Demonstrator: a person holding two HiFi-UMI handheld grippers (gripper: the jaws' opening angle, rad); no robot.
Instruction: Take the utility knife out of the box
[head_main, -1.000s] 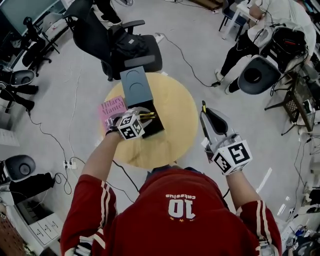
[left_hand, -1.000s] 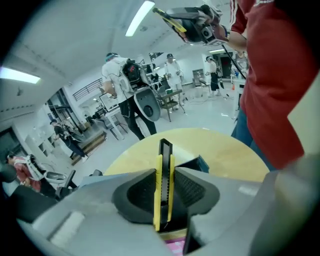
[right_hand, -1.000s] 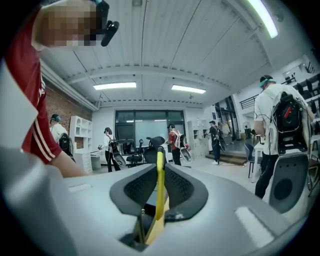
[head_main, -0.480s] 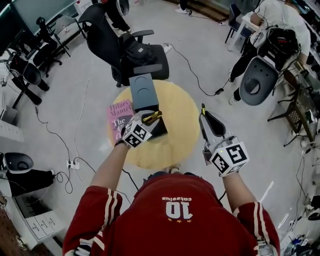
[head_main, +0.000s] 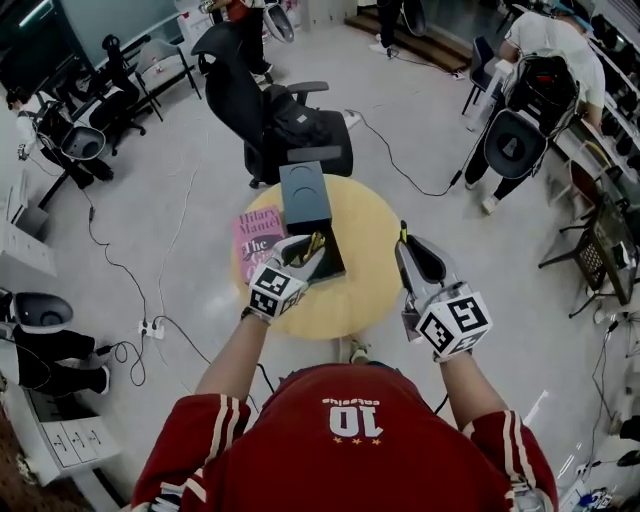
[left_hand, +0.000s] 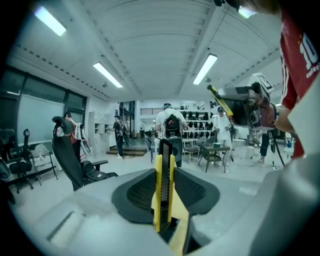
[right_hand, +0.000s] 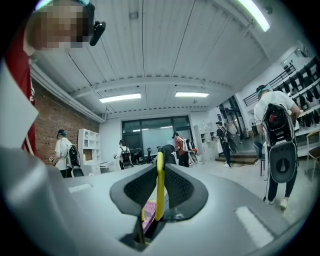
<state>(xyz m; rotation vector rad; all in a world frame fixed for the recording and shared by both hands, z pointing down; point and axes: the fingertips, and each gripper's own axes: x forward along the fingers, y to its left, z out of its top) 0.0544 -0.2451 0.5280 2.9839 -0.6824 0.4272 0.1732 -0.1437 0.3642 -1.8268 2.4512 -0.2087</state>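
Note:
My left gripper (head_main: 310, 252) is shut on a yellow utility knife (head_main: 315, 245) and holds it just above the open dark box (head_main: 332, 264) on the round wooden table (head_main: 372, 225). In the left gripper view the knife (left_hand: 159, 200), yellow with a black slider, stands upright between the pads of that gripper (left_hand: 164, 175). My right gripper (head_main: 408, 246) hangs off the table's right side, shut on a thin yellow tool (head_main: 405, 235) with a black tip. That tool (right_hand: 159, 195) shows edge-on between the right gripper's jaws (right_hand: 160, 172).
The box's lid (head_main: 305, 193) lies open toward the far side. A pink book (head_main: 258, 236) rests left of the box. A black office chair (head_main: 285, 125) stands just beyond the table. Cables run over the floor, and people sit and stand at desks around the room.
My left gripper has risen out of the box with the yellow knife and rolled, so the knife now stands clear above the box. The right gripper has drifted only a little.

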